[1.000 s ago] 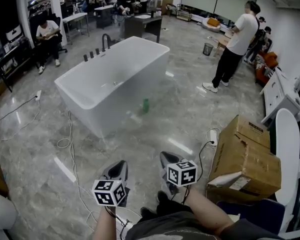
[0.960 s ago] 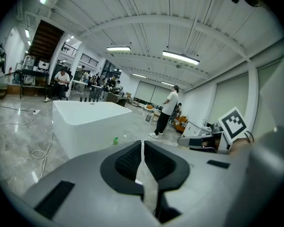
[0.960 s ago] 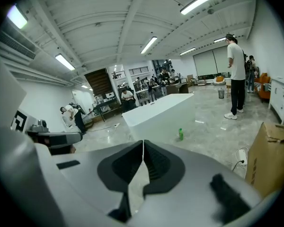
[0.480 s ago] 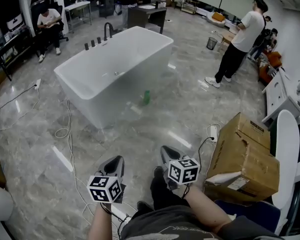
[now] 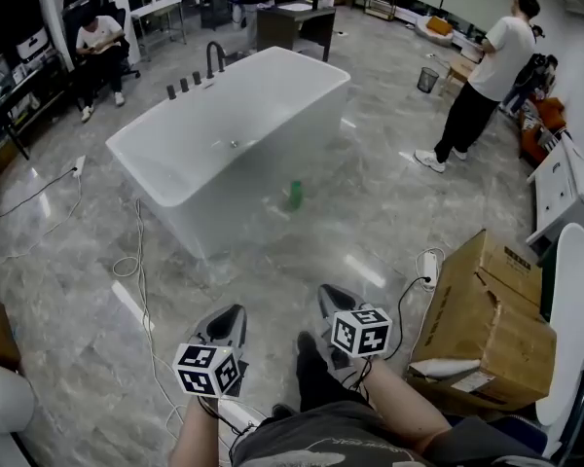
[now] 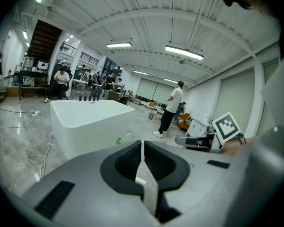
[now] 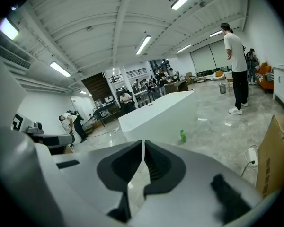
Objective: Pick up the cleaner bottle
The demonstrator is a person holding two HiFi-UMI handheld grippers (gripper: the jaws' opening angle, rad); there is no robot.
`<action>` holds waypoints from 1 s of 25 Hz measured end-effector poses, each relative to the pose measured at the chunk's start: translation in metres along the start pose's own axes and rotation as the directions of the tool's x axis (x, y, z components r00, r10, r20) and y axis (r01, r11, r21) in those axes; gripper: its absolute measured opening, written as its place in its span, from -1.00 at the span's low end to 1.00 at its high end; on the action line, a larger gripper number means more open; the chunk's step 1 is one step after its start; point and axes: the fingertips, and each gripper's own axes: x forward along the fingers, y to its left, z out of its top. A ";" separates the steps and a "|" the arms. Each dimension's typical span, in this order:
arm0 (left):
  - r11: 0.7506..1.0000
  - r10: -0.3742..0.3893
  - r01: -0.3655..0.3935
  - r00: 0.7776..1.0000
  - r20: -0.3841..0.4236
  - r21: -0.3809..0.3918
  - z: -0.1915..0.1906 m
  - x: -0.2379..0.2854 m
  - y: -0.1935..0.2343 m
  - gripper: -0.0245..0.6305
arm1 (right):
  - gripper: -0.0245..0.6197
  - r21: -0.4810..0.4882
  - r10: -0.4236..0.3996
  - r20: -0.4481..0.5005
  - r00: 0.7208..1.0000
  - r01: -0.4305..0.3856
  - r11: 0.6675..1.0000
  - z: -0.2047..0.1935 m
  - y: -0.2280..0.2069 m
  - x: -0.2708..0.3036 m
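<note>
Nearest the camera, the left gripper [image 5: 229, 317] and the right gripper [image 5: 331, 298] are hanging side by side above the grey floor [image 5: 370, 202], each in one of the wearer's hands and pointing forward and somewhat down. Both are clenched on nothing: in each gripper view the two jaws are meeting along a thin seam with no object between them.

To the left of the grippers, a white cable [image 5: 141, 261] is trailing across the floor in loops. To their right, a cardboard box [image 5: 487, 319] is sitting with a power strip [image 5: 428, 269] lying just beside it. A tall white shape is standing past the box at the frame's edge, possibly a chair back, though the view is too cropped to be sure.

Farther on, the green bottle [image 5: 294, 195] is standing upright on the floor, just beside the long side of the white tub [image 5: 273, 163] that faces the box, and well apart from both grippers. A dark tap [image 5: 214, 58] is rising at the tub's far rim.

Beyond the tub, a person in a white shirt [image 5: 487, 76] is standing at the right near a small bin [image 5: 427, 79], and another person [image 5: 102, 47] is sitting on a chair at the far left.
</note>
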 end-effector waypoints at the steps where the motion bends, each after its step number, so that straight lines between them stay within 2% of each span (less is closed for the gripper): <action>1: 1.000 0.005 -0.005 1.000 -0.008 0.004 0.005 0.011 0.004 -0.83 | -0.83 0.001 0.001 -0.006 1.000 -0.001 1.000 0.006 -0.007 0.010; 7: 1.000 0.012 -0.011 1.000 -0.026 0.021 0.042 0.075 0.018 -0.83 | -0.83 0.017 0.000 -0.031 1.000 0.000 1.000 0.050 -0.050 0.063; 15: 0.997 0.075 -0.074 0.996 -0.042 0.020 0.072 0.151 0.031 -0.83 | -0.83 0.005 0.019 -0.037 0.999 -0.019 1.000 0.096 -0.106 0.112; 18: 0.995 0.092 -0.090 0.995 -0.048 0.038 0.085 0.171 0.030 -0.83 | -0.83 0.000 0.022 -0.030 0.999 -0.022 1.000 0.112 -0.127 0.124; 25: 0.990 0.130 -0.128 0.991 -0.041 0.058 0.110 0.199 0.032 -0.83 | -0.83 0.063 0.028 -0.023 0.999 -0.026 0.998 0.127 -0.165 0.140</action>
